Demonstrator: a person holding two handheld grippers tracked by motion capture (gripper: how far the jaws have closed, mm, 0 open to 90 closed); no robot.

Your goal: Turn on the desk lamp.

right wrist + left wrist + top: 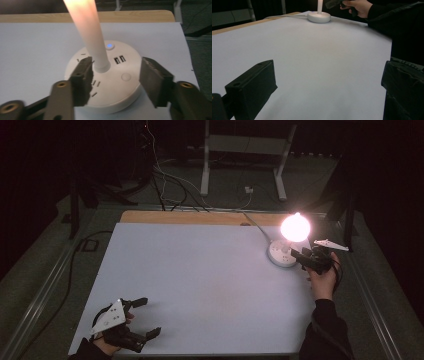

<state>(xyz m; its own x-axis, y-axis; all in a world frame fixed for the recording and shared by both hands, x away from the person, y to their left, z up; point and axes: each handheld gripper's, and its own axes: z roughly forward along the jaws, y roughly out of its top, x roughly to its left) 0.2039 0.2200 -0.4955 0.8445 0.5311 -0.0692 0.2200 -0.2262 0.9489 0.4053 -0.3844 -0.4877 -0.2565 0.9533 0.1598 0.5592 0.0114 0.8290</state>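
Here the lamp (pixel 285 251) stands at the far right of the white table (pixel 200 280), just ahead of the right gripper (pixel 299 255), and it is lit: its head (pixel 295 227) glows brightly above the round white base (pixel 105 77). In the right gripper view the stem (pixel 87 30) rises from the middle of the base, close against the inner edge of the jaw on the left of that view; whether it touches cannot be told. The jaws stand apart over the near half of the base, grasping nothing, with the stem and a round button (pixel 125 76) in the gap between them. Beyond the stem sit a small blue-lit button (pixel 109 46) and two sockets (pixel 119 59); narrow slots mark the top of the base beside the left jaw.

A white cable (pixel 257 227) runs from the base away from the gripper, across the wooden strip (pixel 190 217) at the far edge of the table and down to the floor, where more cables (pixel 170 190) lie near a white frame (pixel 240 150).

The left gripper (pixel 147 317) rests well apart, at the near left corner of the table, its jaws spread wide and holding nothing. From the left gripper view the bare tabletop stretches between it and the lamp, with the right hand (pixel 359 6) beside the base.
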